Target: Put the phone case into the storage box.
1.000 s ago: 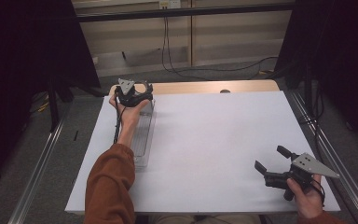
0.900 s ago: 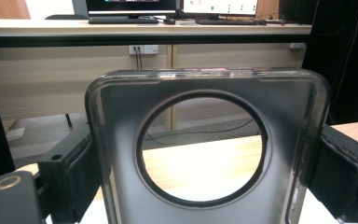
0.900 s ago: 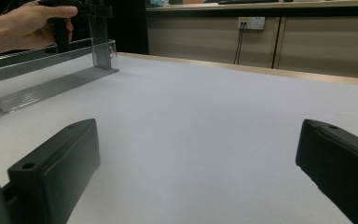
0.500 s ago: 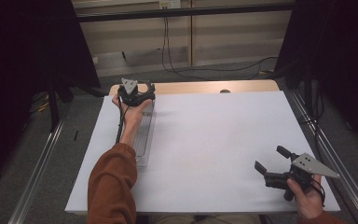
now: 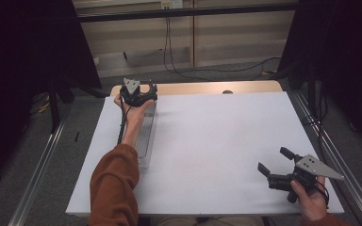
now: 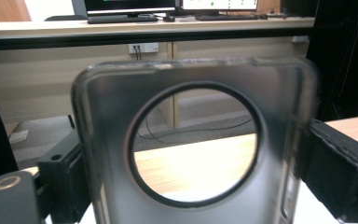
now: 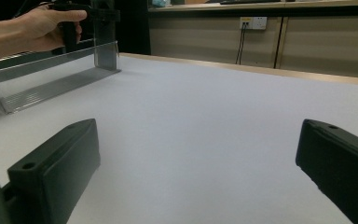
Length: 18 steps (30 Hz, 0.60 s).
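A long clear plastic tray (image 5: 147, 136) lies lengthwise on the left side of the white table (image 5: 217, 132). My left gripper (image 5: 139, 94) is at the tray's far end, shut on its upright end wall (image 6: 102, 140), a clear plate with a large round hole. The black jaws press that plate from both sides. My right gripper (image 5: 274, 160) is held low near the table's front right corner. It stands open, jaws wide apart (image 7: 200, 172) with bare table between them. From there the tray (image 7: 51, 79) and the other hand's gripper (image 7: 91, 14) show far off at the left.
A wooden strip (image 5: 207, 88) runs along the table's far edge. Metal rails (image 5: 330, 150) flank both sides. Cables (image 5: 179, 66) hang over the floor behind, in front of a low wall with a socket (image 7: 251, 22).
The left gripper has edged slightly to the right at the tray's far end. The right gripper has stayed put.
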Each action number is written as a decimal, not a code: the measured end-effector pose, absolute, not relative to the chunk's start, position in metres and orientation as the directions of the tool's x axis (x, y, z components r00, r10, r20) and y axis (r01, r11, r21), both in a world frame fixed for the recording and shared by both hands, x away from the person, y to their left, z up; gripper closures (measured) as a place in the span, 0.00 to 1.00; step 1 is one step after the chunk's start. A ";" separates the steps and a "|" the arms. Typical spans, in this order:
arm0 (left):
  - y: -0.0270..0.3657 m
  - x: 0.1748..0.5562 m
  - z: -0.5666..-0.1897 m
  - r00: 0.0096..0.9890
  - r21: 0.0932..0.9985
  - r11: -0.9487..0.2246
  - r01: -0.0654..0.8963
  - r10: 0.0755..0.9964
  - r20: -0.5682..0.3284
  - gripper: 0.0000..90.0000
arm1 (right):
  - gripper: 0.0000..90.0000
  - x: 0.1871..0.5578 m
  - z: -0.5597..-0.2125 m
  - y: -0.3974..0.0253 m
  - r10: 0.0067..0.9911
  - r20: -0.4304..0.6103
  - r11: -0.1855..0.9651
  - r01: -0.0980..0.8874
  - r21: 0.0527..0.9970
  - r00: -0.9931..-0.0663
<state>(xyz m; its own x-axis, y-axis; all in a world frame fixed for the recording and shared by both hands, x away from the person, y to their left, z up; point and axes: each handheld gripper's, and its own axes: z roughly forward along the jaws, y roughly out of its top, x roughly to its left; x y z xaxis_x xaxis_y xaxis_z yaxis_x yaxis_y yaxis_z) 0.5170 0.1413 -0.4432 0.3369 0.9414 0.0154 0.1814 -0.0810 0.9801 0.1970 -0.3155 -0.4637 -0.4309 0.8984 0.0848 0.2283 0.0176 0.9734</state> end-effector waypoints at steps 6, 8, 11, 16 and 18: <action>0.144 0.518 -0.443 0.330 0.979 -0.050 0.199 0.944 -0.019 0.06 | 0.00 0.197 -0.464 -0.316 0.897 0.084 0.019 0.228 0.973 -0.434; 0.145 0.518 -0.442 0.329 0.977 -0.049 0.209 0.944 -0.023 0.04 | 0.00 0.197 -0.464 -0.316 0.898 0.084 0.019 0.228 0.973 -0.433; 0.145 0.516 -0.442 0.333 0.975 -0.054 0.215 0.943 -0.022 0.04 | 0.00 0.197 -0.464 -0.315 0.897 0.089 0.016 0.231 0.973 -0.434; 0.145 0.515 -0.439 0.343 0.979 -0.052 0.198 0.939 -0.020 0.02 | 0.00 0.197 -0.464 -0.315 0.896 0.085 0.021 0.232 0.972 -0.436; 0.145 0.514 -0.438 0.346 0.980 -0.056 0.193 0.938 -0.015 0.02 | 0.00 0.196 -0.464 -0.315 0.895 0.088 0.018 0.233 0.972 -0.437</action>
